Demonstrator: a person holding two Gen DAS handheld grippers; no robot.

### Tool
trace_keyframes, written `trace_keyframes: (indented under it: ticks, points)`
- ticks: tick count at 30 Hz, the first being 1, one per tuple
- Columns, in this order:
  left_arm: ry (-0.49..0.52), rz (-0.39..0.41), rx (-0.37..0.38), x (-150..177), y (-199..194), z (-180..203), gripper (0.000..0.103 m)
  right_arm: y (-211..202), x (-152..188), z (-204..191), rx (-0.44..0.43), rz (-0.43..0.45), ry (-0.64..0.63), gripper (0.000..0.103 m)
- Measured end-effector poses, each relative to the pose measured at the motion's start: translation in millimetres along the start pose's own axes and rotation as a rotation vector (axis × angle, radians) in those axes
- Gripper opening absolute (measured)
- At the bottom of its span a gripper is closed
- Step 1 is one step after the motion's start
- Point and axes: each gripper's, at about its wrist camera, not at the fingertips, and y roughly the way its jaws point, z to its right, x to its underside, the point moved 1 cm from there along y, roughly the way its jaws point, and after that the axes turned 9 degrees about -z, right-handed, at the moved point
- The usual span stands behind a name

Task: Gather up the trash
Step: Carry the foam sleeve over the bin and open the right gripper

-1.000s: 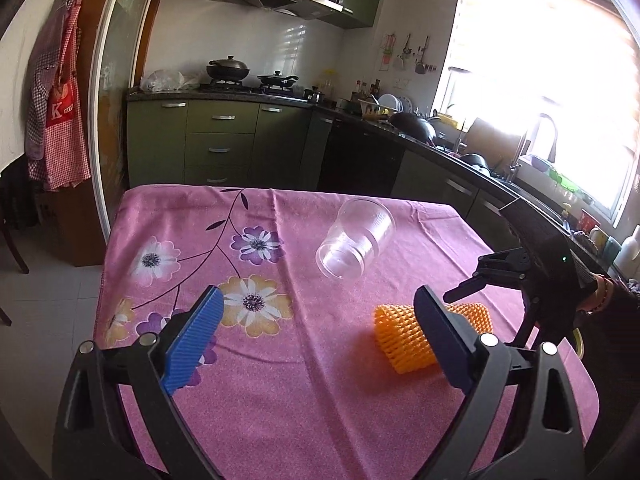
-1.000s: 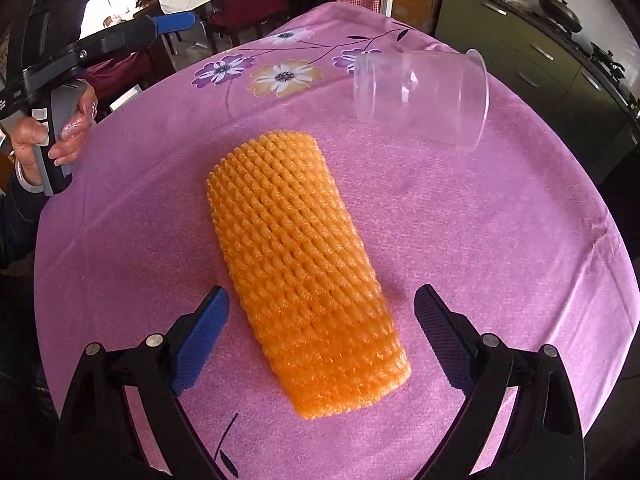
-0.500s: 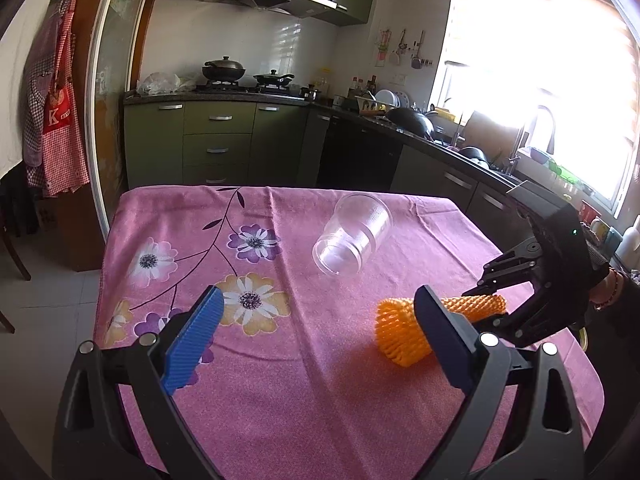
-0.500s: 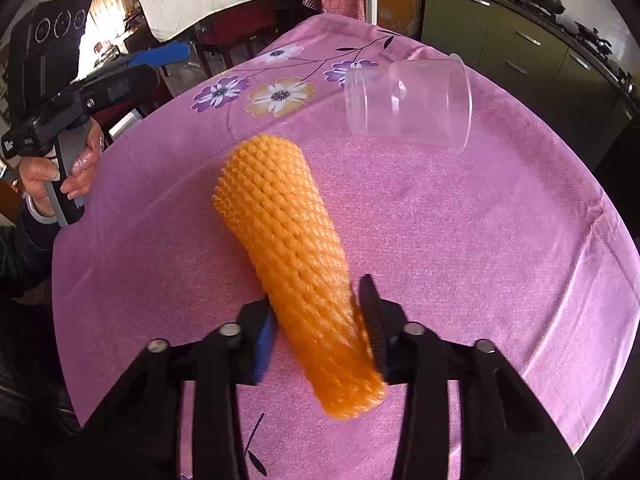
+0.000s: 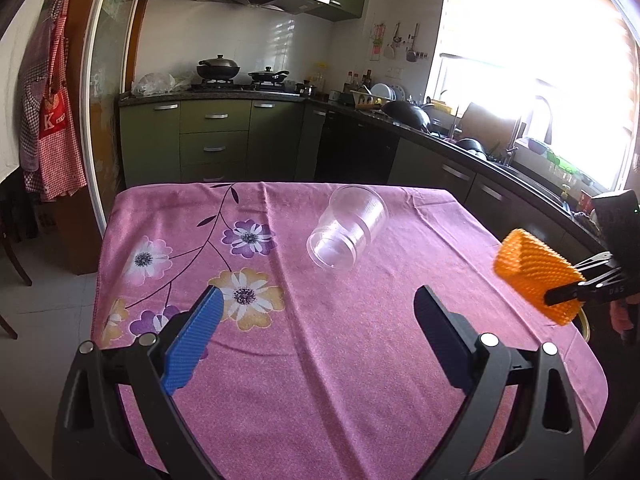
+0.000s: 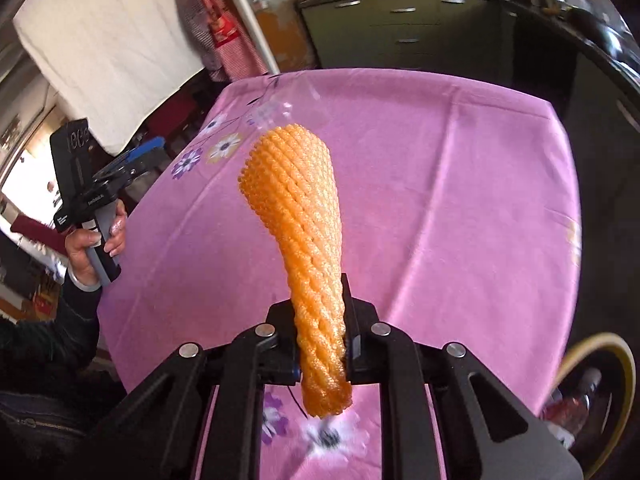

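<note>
An orange foam fruit net is squeezed between the pads of my right gripper, whose jaws are still closing on it. The net hangs in the air above the pink flowered tablecloth. The left wrist view shows the net off the table's right edge, with the right gripper behind it. A clear plastic cup lies on its side in the middle of the table. My left gripper hovers open over the near part of the cloth, with nothing between its fingers.
A yellow-rimmed bin holding a bottle stands on the floor beside the table's right edge. Kitchen cabinets and a counter run behind the table. A hand holds the left gripper at the table's left side.
My right gripper closed on the orange net, lifted it off the cloth and carried it toward the table's right edge while rolling. The left gripper and the cup stayed put.
</note>
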Motion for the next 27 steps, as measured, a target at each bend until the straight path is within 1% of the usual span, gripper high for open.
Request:
trace_keyframes:
  ticks: [2,4,8,10,12,13,15,16,17,18,19,20,21,23,24,27]
  points:
    - [0.007,0.001,0.003,0.1,-0.4,1.8,0.091,-29.7,25.3,24.4,0.086,0.041,0.092,0.015]
    - [0.013,-0.001,0.001,0.4,-0.5,3.6,0.092,-52.0,50.1,52.6,0.186,0.06,0.189,0.015]
    - [0.015,-0.003,0.005,1.1,0.1,4.0,0.092,-78.3,102.1,116.9,0.361,0.054,0.403,0.017]
    - [0.015,-0.007,0.007,1.4,1.0,4.2,0.092,-83.7,127.3,149.5,0.398,0.049,0.516,0.017]
    - [0.017,-0.01,0.004,2.0,1.8,4.6,0.092,-82.9,143.6,171.4,0.441,0.038,0.587,0.017]
    - [0.017,-0.013,0.004,2.1,2.6,4.8,0.092,-80.9,150.6,181.2,0.455,0.031,0.617,0.019]
    - [0.019,-0.019,0.003,2.8,4.2,5.3,0.092,-74.7,157.9,194.1,0.467,0.024,0.655,0.023]
    - [0.02,-0.023,0.002,3.2,5.1,5.6,0.092,-71.7,160.6,200.6,0.482,0.02,0.67,0.031]
    - [0.022,-0.025,0.002,3.5,5.7,5.9,0.092,-68.9,161.9,204.1,0.501,0.016,0.675,0.04]
    - [0.024,-0.027,0.002,3.8,6.3,6.5,0.092,-67.1,163.7,203.6,0.527,0.02,0.681,0.048]
    - [0.026,-0.028,0.0,4.4,6.7,7.0,0.092,-70.1,165.0,203.7,0.562,0.036,0.698,0.058]
    - [0.028,-0.03,-0.002,4.6,7.2,7.1,0.092,-74.9,167.4,199.1,0.575,0.065,0.713,0.058]
    - [0.03,-0.032,-0.006,4.8,7.7,7.2,0.092,-81.8,168.0,192.6,0.569,0.107,0.72,0.059]
    - [0.031,-0.038,-0.012,4.9,9.5,7.4,0.092,-99.3,170.5,171.3,0.529,0.211,0.701,0.067]
    - [0.031,-0.042,-0.01,5.0,10.6,7.7,0.092,-104.6,171.1,159.1,0.522,0.241,0.686,0.069]
    - [0.044,-0.051,-0.007,6.0,12.3,10.8,0.092,-109.5,165.2,127.8,0.544,0.264,0.64,0.07]
